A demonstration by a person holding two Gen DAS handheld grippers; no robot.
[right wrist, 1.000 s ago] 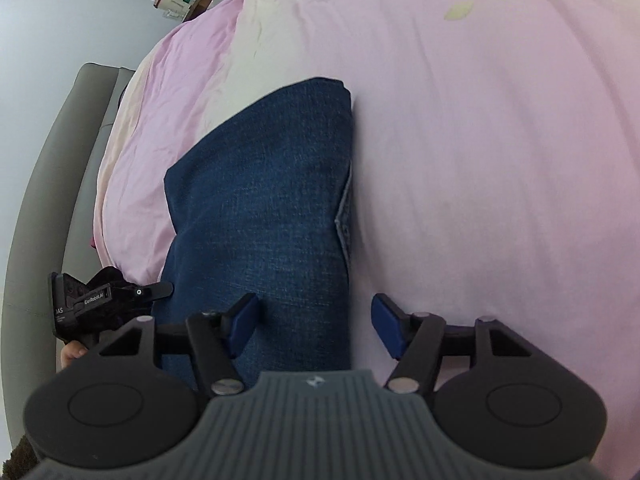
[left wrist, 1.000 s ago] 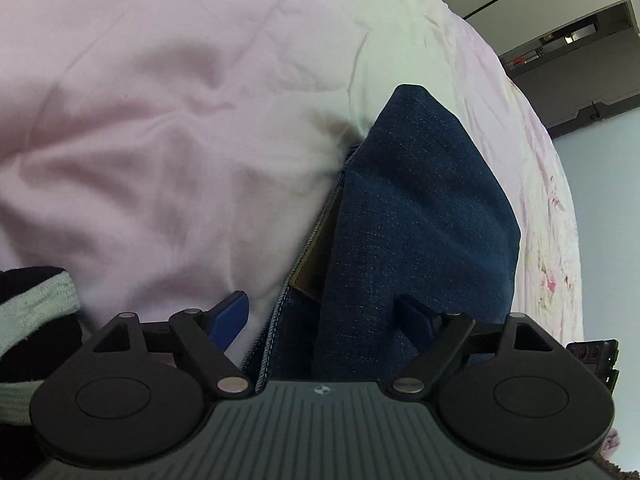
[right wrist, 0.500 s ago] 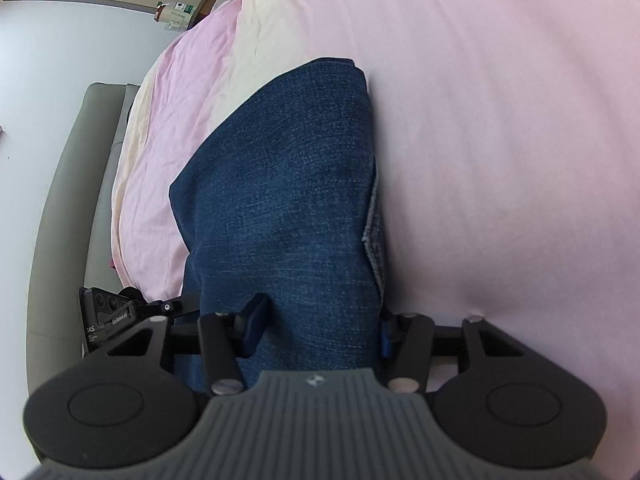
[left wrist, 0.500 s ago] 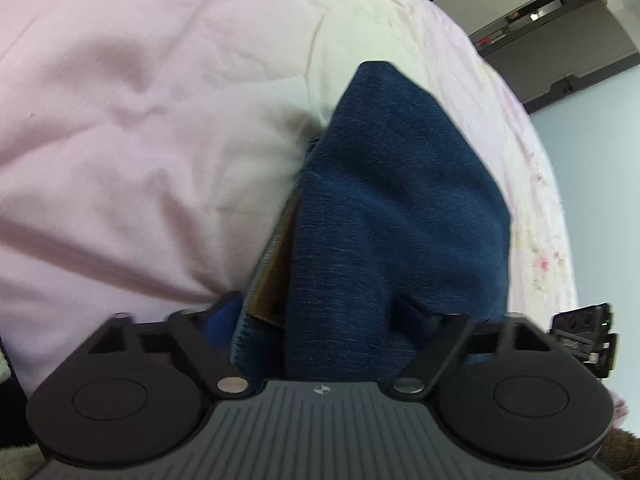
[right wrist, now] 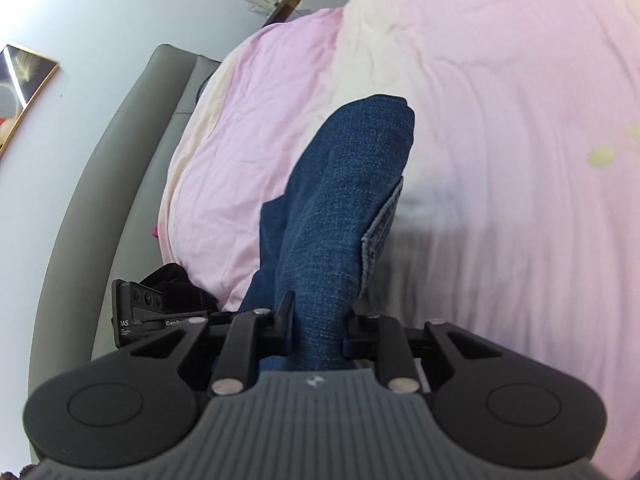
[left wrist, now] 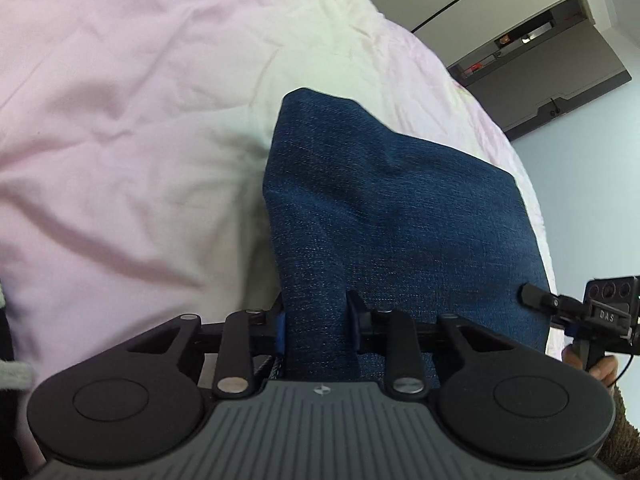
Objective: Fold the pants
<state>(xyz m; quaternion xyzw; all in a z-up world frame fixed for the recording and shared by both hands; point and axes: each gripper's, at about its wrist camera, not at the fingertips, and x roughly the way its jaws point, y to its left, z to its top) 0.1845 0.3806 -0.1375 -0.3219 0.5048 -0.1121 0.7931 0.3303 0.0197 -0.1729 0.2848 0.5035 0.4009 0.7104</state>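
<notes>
The dark blue denim pants [left wrist: 392,216] lie folded on the pink bed cover, stretching away from both grippers. My left gripper [left wrist: 316,328] is shut on the near left corner of the pants. My right gripper [right wrist: 318,328] is shut on the near right corner of the pants [right wrist: 340,208], with a lighter hem edge showing beside it. The pinched end of the pants is lifted off the cover. The right gripper also shows at the right edge of the left wrist view [left wrist: 592,316], and the left gripper shows at the left of the right wrist view [right wrist: 144,312].
The pink and cream bed cover [left wrist: 120,140] spreads to all sides. A grey padded headboard [right wrist: 120,168] runs along the left in the right wrist view. A dark garment [right wrist: 176,284] lies near the left gripper. A wardrobe [left wrist: 560,60] stands beyond the bed.
Both grippers were open and beside the near end of the pants; both have now closed on the denim. The near end of the pants has risen off the cover.
</notes>
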